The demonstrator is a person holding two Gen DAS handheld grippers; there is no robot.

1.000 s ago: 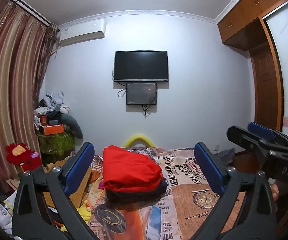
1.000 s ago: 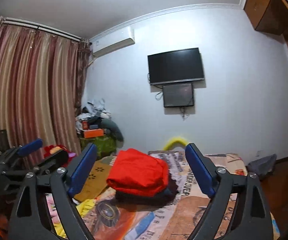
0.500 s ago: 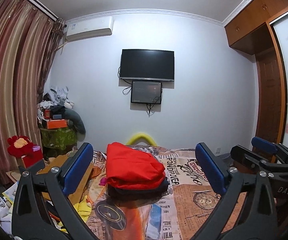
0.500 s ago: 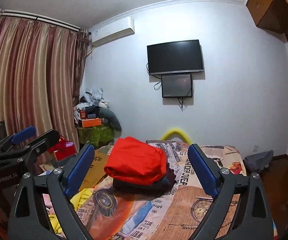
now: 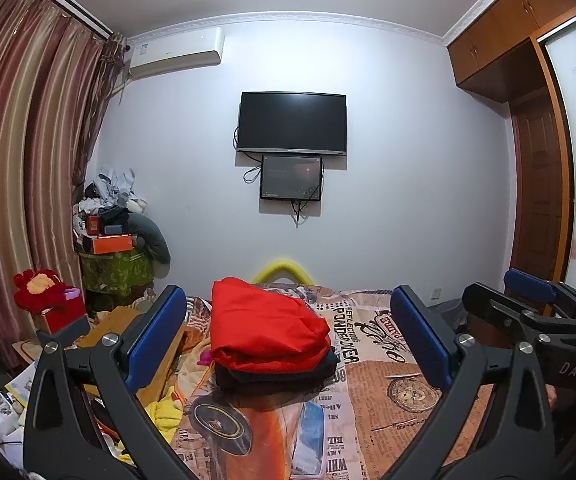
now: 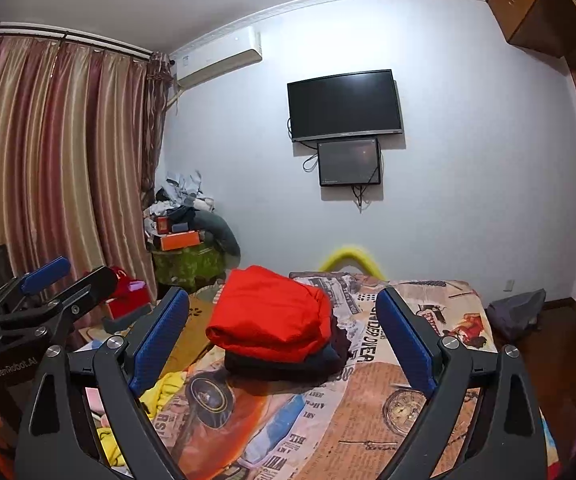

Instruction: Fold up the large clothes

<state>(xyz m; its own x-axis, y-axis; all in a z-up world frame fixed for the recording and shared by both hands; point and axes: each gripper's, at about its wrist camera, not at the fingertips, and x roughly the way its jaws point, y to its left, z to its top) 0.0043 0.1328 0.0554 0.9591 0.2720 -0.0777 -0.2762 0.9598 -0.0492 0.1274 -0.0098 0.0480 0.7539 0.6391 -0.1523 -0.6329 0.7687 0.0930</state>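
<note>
Both hand-held grippers up in the air over the near end of the bed, nothing in them. Left hand-held gripper [image 5: 288, 344]: blue pads spread wide. Right hand-held gripper [image 6: 283, 338]: same, wide apart, empty.

Task item: bright red folded garment, soft woven fabric [image 5: 265, 330], sitting on top of a dark navy/black folded garment [image 5: 275, 376]. The two make a small stack mid-bed on the newspaper-print orange and beige bedspread [image 5: 380, 384]. Stack is well ahead of both sets of pads, no contact.

Handling, my read:
- Red piece looks light, limp and puffy; possibly a slick jacket-type cloth, can't confirm. It will sag and unfold when lifted from one point.
- Not fragile. Main risk is pinching both layers, or dragging the dark one along.
- Bedspread is soft, so pressing down to get under an edge will also bunch the cover.

Where to grab: the rounded folded edge on the near side of the red piece, one hand-held gripper per corner, pinching the top layers only. Collar and sleeves not visible from here, so can't say which end is which.

Loose yellow cloth [image 5: 165, 410] lies off the bed's left edge, clear of the stack.
</note>
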